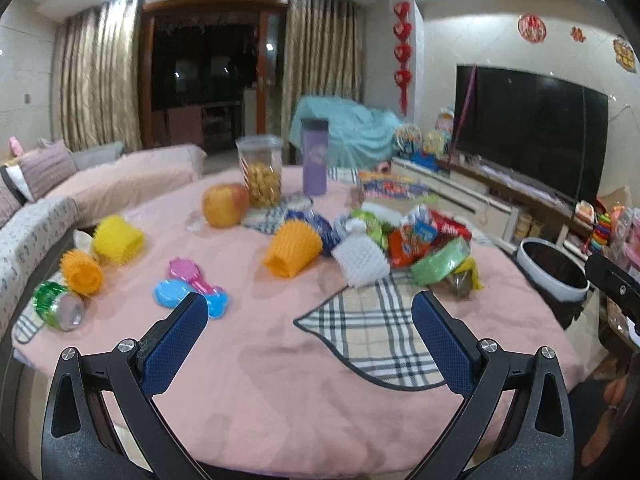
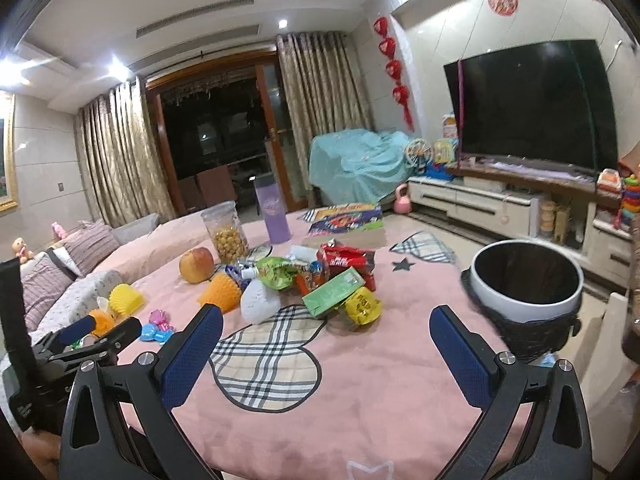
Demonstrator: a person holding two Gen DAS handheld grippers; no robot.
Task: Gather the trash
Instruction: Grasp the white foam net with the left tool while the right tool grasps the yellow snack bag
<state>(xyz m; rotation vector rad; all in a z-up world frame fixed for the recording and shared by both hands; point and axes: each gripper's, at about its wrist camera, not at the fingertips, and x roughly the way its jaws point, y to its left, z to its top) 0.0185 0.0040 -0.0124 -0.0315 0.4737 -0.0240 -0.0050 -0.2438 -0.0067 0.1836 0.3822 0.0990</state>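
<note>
Both grippers, left (image 1: 310,320) and right (image 2: 326,334), hover spread and empty near the wrappers (image 2: 320,276), probably lining up a grab. Bin (image 2: 524,304) sits just right of that pile, handy for dumping.

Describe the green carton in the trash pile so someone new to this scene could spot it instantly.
On the pink tablecloth, find the wrapper pile left of the white bin. At its near edge, by the plaid heart patch, lies the green carton: flat, boxy, plain green, unlike the crinkled yellow packet beside it.
</note>
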